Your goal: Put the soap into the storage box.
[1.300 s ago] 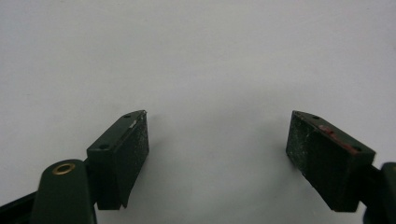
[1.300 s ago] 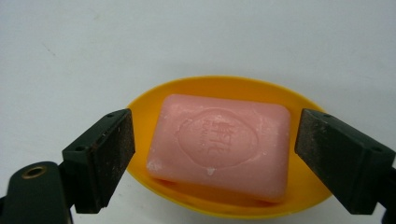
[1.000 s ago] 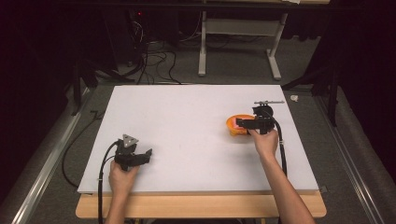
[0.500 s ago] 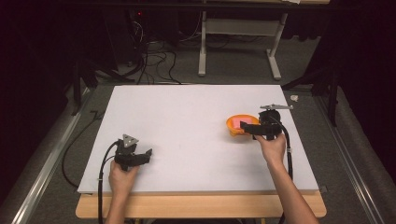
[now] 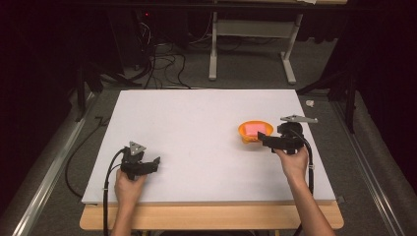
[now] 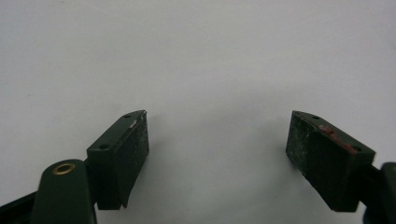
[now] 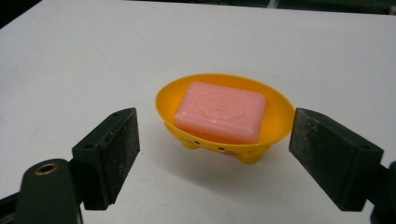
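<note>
Right claw released, held in the person's right hand at the right side of the table, jaws apart and just now closing inward with nothing pressed between the pads. In the right claw view, right claw aimed at a yellow soap dish, both pads short of its rim, the dish lying just beyond the tips and not touched. Pink soap bar flat in the dish, cushion-shaped, with a faint round stamp on top. Dish propped on small stubby feet, with tiny holes along the lower wall. From above, soap dish just left of the right claw's tips, on the right half of the table, soap bar inside it. Grey three-cornered plate atop the claw, cable trailing back along the forearm. Left claw likewise released, in the left hand near the table's near left edge, well apart from the dish; in the left claw view, left claw spread wide over bare white surface, nothing between the pads.
</note>
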